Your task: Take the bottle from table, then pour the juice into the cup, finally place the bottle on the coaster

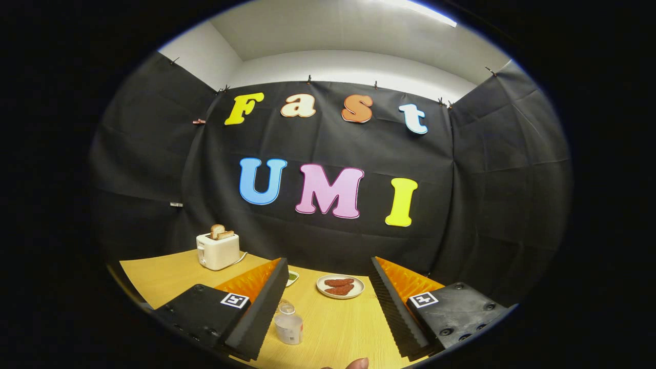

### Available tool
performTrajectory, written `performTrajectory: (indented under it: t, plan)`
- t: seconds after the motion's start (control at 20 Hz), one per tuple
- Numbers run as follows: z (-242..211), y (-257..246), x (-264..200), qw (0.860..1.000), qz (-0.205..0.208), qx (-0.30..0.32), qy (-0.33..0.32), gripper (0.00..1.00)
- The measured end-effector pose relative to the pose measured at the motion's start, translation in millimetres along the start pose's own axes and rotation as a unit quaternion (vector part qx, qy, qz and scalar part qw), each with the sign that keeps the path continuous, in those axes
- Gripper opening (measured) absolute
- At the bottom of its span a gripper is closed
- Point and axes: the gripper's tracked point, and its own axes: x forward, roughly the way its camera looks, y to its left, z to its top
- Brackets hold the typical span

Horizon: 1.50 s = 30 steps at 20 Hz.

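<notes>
The claw (328,307) hangs above the wooden worktop (164,277) with its two fingers spread wide and nothing between the pads. The bottle (288,324) stands upright on the worktop, long axis vertical and cap uppermost, just beside the inner edge of the left finger and partly cut off by it. It looks clear, with a pale label; how full it is cannot be made out. Beyond the fingers lies a white plate (340,286) with two reddish-brown pieces on it. A small dish (292,277) peeks out behind the left finger, mostly hidden. Farther back stands a white toaster (218,250) holding bread. A fingertip (357,364) shows below the fingers.
</notes>
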Motion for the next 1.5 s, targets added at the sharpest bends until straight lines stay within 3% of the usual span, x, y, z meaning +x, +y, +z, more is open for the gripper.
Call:
performTrajectory:
  t: [0.6, 1.15, 1.5]
  plan:
    - [-80.9, 35.8, 7.3, 0.999, 0.051, 0.003, 0.009, 0.97]
    - [-191.6, 68.3, 37.2, 0.995, 0.078, 0.014, 0.064, 0.97]
    - [-245.7, 73.2, 54.5, 0.994, 0.051, 0.025, 0.097, 0.97]
